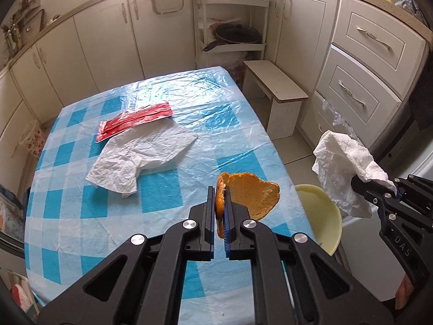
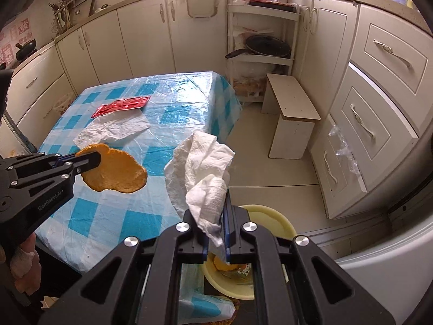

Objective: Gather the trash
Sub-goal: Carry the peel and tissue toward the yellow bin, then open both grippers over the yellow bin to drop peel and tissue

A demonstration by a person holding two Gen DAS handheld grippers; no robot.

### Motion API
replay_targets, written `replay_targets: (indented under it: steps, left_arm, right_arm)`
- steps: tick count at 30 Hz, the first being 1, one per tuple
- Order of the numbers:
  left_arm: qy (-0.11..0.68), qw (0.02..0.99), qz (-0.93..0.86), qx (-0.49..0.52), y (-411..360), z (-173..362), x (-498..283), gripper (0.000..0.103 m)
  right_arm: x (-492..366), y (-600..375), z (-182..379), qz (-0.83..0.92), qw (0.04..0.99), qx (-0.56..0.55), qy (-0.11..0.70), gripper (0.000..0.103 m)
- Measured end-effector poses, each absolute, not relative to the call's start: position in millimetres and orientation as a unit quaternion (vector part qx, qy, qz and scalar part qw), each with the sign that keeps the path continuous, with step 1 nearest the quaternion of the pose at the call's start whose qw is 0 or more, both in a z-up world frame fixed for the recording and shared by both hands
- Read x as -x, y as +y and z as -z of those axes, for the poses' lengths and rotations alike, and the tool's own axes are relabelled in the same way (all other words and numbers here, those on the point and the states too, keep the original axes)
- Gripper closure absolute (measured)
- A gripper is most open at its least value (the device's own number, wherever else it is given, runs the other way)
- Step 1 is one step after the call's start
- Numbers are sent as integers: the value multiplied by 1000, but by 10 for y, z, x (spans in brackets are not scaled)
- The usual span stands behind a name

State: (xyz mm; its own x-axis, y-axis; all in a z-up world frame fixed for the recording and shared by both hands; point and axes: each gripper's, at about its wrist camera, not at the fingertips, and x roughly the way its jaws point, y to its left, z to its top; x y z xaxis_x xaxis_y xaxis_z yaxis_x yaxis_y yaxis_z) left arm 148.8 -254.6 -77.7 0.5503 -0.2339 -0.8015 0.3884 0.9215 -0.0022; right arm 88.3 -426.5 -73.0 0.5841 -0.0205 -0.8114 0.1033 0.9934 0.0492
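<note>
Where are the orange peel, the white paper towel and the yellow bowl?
orange peel (image 1: 257, 195), left wrist view, its inner face.
white paper towel (image 2: 205, 168), right wrist view, its crumpled middle.
yellow bowl (image 1: 322, 211), left wrist view, its inner wall.

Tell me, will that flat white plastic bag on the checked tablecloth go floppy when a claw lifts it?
Probably very floppy: the crumpled white plastic bag lies flat and creased, like thin film. It looks light, so it may drift or cling to the glossy checked tablecloth. A pinch at one edge would likely leave the rest dangling, much as the white paper towel droops from the right claw.
</note>
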Motion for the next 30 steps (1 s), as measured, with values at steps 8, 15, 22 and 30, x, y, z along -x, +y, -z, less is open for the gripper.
replay_targets:
  steps: [8, 15, 22, 30]
  left_arm:
    - [441, 871, 193, -100, -2890, 876, -1394, 98]
    - [442, 868, 201, -105, -3085, 928, -1332, 98]
    - [441, 863, 218, -116, -3343, 1002, -1241, 98]
    - [464, 845, 244, -111, -3661, 1203, -1200, 98]
  right_arm:
    - [-817, -4481, 836, 54, 879, -54, 470, 94]
    - [-804, -4569, 944, 67, 868, -47, 489, 93]
    - [-835, -4660, 1178, 85, 845, -35, 527, 93]
    - [-822, -4890, 1325, 115, 827, -59, 548, 71]
